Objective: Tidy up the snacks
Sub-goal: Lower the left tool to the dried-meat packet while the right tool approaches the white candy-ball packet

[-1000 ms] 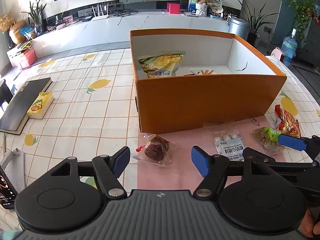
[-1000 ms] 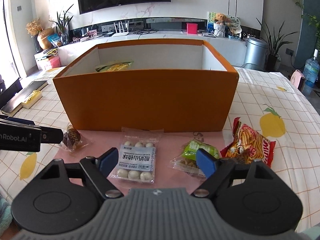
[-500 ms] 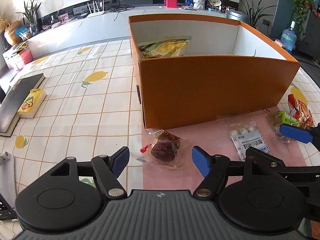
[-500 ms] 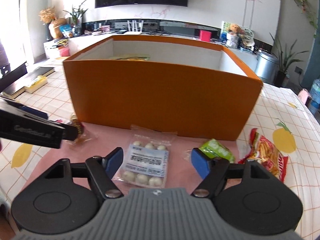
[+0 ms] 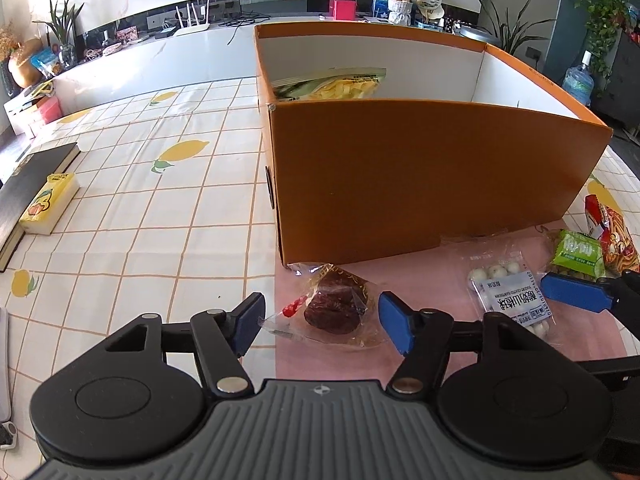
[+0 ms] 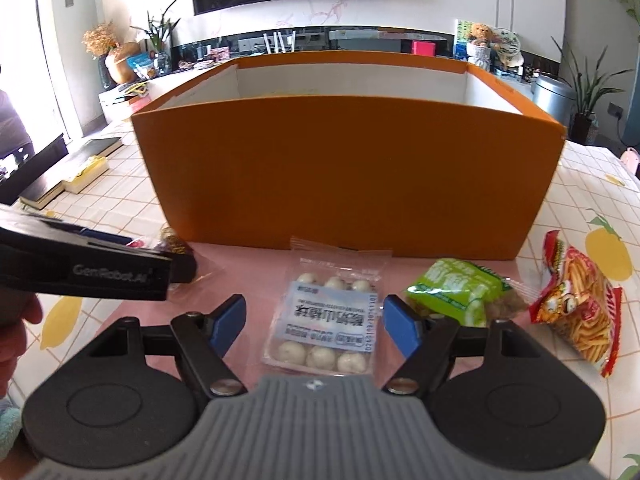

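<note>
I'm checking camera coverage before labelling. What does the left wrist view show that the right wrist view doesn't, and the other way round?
Only the left wrist view shows the yellow snack bag inside the orange box, and the whole dark cake in its clear wrapper between the open left gripper.

Only the right wrist view shows the full red bag of fries.

Both show the box, the packet of white balls between the open right gripper, the green packet and the pink mat.

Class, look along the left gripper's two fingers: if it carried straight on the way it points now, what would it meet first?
Most likely the dark brown cake in its clear wrapper, lying on the pink mat between the open left gripper fingers. The orange box stands behind; depth is uncertain.
</note>
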`<state>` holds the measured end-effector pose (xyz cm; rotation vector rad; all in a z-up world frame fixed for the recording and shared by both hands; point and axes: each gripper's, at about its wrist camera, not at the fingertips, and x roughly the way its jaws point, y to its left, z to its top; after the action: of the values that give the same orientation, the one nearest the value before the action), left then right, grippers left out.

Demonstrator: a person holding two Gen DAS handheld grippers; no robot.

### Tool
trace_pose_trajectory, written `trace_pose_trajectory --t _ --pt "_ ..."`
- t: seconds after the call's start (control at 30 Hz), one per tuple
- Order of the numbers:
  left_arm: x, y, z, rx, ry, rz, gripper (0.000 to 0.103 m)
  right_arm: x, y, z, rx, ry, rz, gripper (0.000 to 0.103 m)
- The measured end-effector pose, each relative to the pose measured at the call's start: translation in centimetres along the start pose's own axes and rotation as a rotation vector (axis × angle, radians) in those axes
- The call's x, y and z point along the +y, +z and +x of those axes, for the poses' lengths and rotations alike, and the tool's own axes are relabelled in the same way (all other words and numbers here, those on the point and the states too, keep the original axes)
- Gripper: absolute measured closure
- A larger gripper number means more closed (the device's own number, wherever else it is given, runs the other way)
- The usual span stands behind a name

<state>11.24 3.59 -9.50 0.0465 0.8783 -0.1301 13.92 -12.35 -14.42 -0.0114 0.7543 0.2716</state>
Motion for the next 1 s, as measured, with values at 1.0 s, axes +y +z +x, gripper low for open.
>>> trace_pose_trajectory --t 1.0 --pt "-0.7 -0.6 -0.2 -0.05 -0.061 0.014 0.04 0.0 -0.7 0.7 0.057 -0.053 0.016 0.043"
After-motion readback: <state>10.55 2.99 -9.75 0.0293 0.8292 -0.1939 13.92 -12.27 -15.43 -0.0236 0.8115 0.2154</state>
